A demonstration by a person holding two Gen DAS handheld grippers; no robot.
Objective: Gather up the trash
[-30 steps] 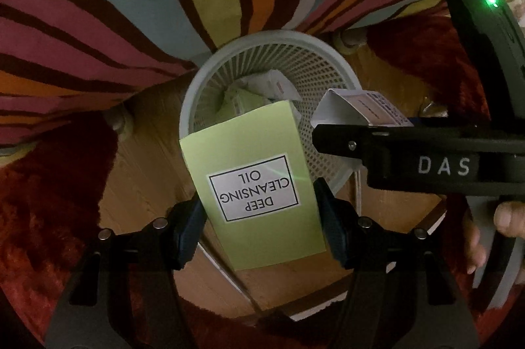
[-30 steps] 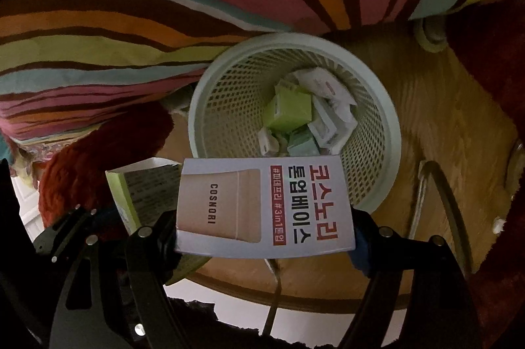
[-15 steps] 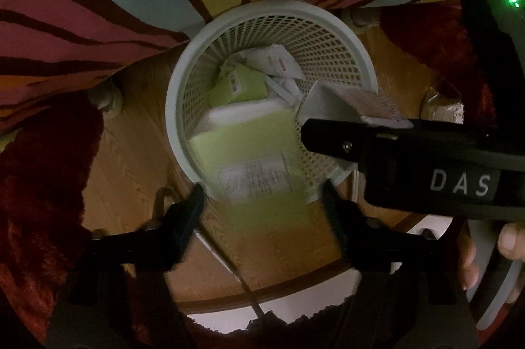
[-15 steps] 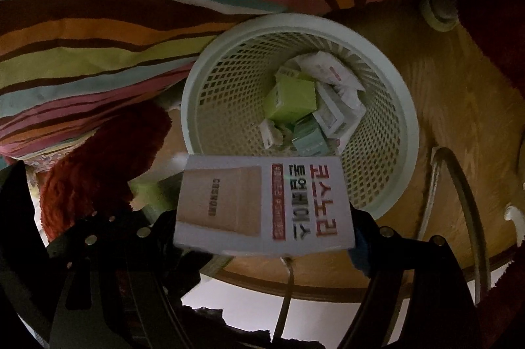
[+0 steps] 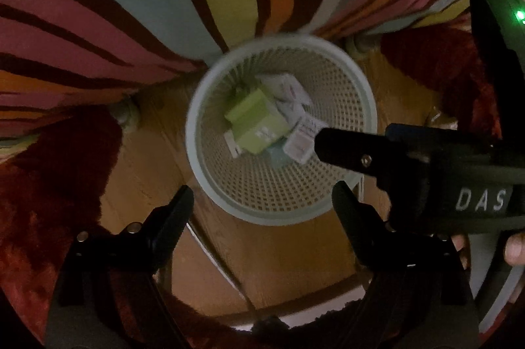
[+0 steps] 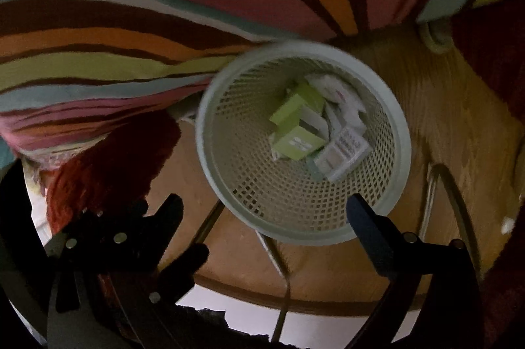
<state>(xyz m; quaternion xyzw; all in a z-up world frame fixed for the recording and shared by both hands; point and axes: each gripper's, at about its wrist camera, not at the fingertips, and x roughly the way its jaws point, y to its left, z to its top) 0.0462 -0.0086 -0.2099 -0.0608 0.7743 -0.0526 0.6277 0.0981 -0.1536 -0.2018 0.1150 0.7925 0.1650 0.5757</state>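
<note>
Both tools hang over the white mesh wastebasket (image 5: 282,211), pointing steeply down into it. The left gripper (image 5: 262,201) has just been opening and stands spread with nothing between its fingers; the right gripper (image 6: 262,211) likewise (its jaws widened a moment later). The green carton (image 5: 259,129) and the white cosmetics box (image 6: 343,153) lie at the basket's bottom, at twelve o'clock from each gripper.

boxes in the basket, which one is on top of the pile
The light green box with the small white mark on its face. It lies highest in the white mesh basket, over the white cartons and papers beside and beneath it.
</note>
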